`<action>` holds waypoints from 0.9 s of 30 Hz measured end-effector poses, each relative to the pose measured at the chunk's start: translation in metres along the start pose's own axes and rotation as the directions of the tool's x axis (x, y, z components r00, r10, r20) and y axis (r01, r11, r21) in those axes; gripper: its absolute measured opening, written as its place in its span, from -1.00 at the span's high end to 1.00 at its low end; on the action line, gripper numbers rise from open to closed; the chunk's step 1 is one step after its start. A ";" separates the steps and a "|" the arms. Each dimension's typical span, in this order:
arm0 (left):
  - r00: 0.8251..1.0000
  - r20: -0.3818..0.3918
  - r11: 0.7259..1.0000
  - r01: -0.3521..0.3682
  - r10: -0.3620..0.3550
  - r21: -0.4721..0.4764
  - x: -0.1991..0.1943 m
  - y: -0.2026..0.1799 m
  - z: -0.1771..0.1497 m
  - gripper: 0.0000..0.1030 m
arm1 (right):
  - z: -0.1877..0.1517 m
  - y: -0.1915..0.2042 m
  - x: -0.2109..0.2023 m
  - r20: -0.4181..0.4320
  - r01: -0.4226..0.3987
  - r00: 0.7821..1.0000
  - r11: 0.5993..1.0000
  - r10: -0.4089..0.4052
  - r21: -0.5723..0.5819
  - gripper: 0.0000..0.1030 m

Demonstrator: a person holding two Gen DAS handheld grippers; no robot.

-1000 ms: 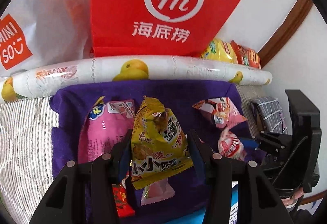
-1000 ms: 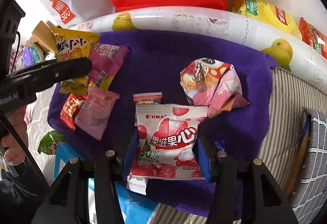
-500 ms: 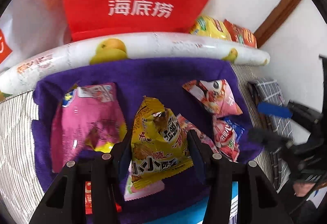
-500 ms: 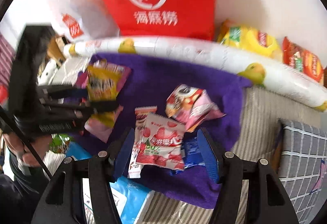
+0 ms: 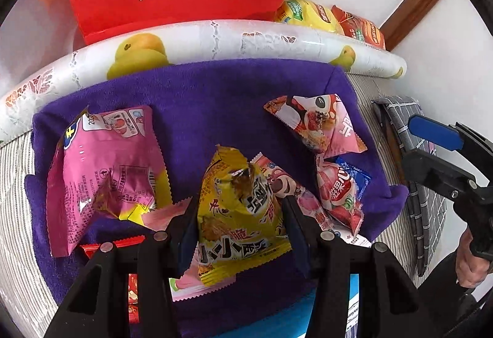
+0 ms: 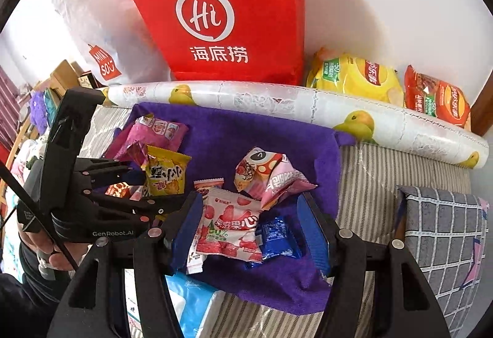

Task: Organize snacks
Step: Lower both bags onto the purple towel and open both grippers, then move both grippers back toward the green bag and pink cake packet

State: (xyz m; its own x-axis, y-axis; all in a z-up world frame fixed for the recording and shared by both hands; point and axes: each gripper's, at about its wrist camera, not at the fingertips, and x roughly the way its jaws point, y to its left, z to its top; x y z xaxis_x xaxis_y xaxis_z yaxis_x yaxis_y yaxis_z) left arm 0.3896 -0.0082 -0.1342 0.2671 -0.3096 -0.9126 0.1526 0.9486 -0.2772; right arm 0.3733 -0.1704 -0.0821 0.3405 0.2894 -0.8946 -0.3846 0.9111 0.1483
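Above purple towel [image 5: 234,97], left gripper [image 5: 240,230] clamps yellow packet [image 5: 240,208].

A yellow snack packet [image 5: 243,211] stands upright above the purple towel [image 5: 215,97], pink packets [image 5: 104,171] lying around it.

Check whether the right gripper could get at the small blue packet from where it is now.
Probably yes. The right gripper is open and empty, and the small blue packet lies between its fingers on the purple towel, though the strawberry candy bag overlaps its left edge.
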 end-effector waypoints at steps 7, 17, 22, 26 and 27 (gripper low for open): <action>1.000 -0.009 1.000 -0.021 0.021 0.003 -0.001 -0.002 0.001 0.01 | 0.000 0.003 -0.007 0.022 0.008 1.000 1.000 -0.008 0.001 -0.22; 0.999 0.035 1.000 -0.021 0.021 0.011 -0.021 -0.005 0.000 -0.10 | -0.002 0.014 -0.021 0.058 0.020 0.998 1.000 -0.019 -0.013 -0.22; 0.997 0.074 1.000 -0.011 0.010 0.007 -0.041 -0.003 -0.004 -0.10 | -0.011 0.022 -0.034 0.096 0.037 0.995 0.999 -0.037 0.010 -0.22; 0.993 0.120 1.000 -0.003 0.001 0.019 -0.059 -0.008 -0.006 -0.10 | -0.027 0.024 -0.049 0.116 0.068 0.991 0.997 -0.073 0.048 -0.22; 0.991 0.131 1.000 0.001 -0.004 0.025 -0.064 -0.010 -0.007 -0.10 | -0.032 0.025 -0.055 0.129 0.066 0.989 0.996 -0.074 0.064 -0.22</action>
State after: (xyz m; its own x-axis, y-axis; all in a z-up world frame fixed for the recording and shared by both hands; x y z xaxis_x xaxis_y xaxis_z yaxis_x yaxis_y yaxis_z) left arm 0.3641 0.0031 -0.0749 0.3892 -0.3191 -0.8641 0.1768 0.9465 -0.2700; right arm 0.3175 -0.1731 -0.0425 0.4762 0.2565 -0.8411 -0.3055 0.9452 0.1153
